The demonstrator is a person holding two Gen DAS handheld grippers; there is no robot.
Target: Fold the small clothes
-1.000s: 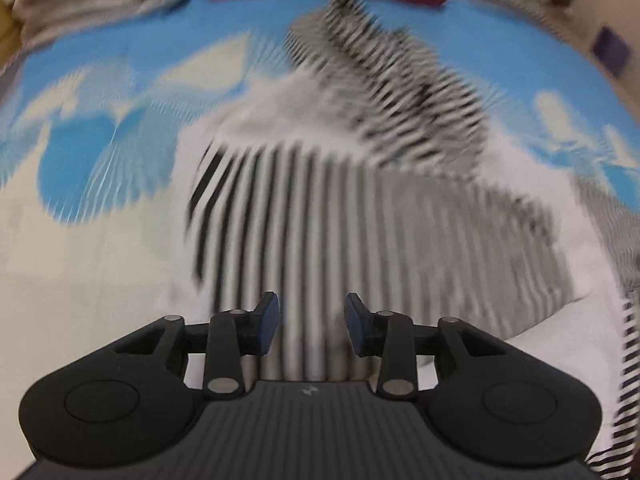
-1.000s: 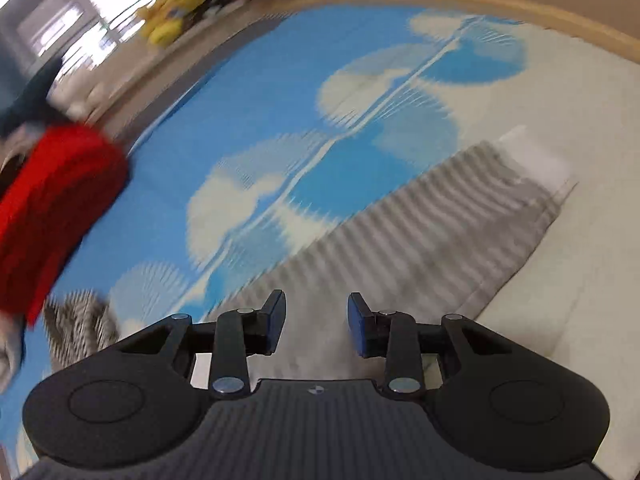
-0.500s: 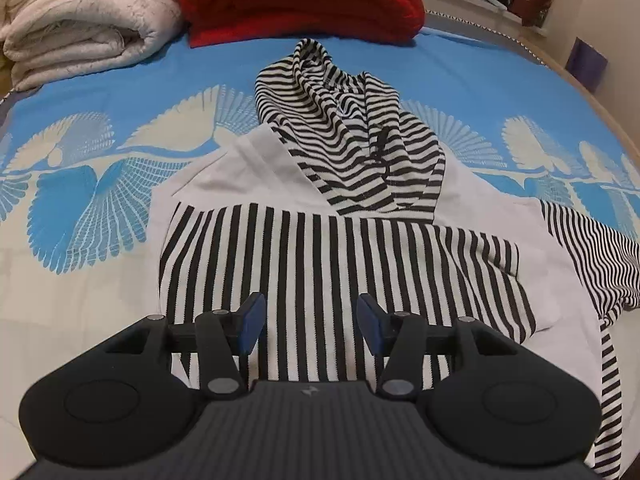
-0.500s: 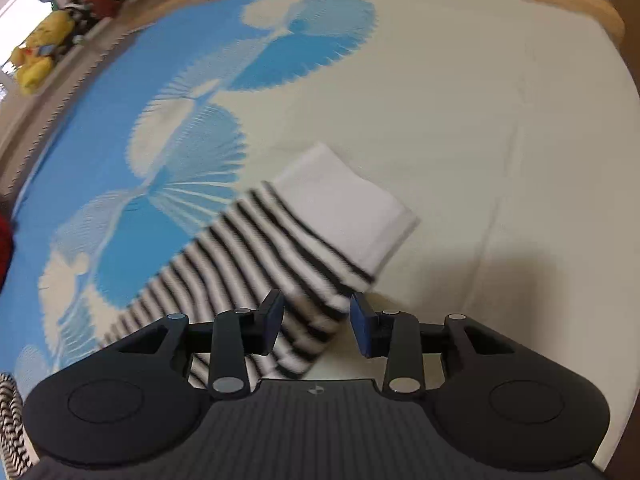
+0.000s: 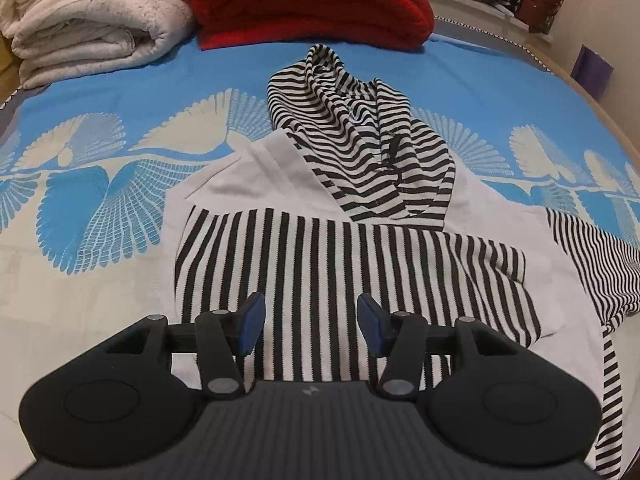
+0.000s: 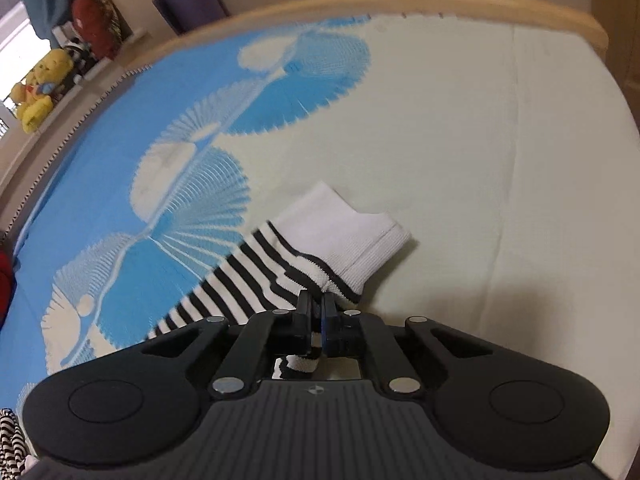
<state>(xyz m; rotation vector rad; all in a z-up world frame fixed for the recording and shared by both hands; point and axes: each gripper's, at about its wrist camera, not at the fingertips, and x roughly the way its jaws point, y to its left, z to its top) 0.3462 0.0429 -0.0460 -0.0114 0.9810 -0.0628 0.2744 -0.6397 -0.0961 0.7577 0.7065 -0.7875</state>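
Observation:
A black-and-white striped hoodie lies on the bed, its left sleeve folded across the body and its striped hood at the top. My left gripper is open and empty, hovering over the folded sleeve near the hem. The right sleeve stretches out over the sheet and ends in a white cuff. My right gripper is shut on the sleeve's edge just below the cuff. The same sleeve shows in the left wrist view.
A red folded blanket and a cream rolled quilt lie at the bed's head. Yellow plush toys sit on a ledge beside the bed. The wooden bed edge curves beyond the sleeve.
My right gripper swung toward the sleeve cuff and closed on the sleeve's edge. My left gripper opened wider and steadied over the folded sleeve.

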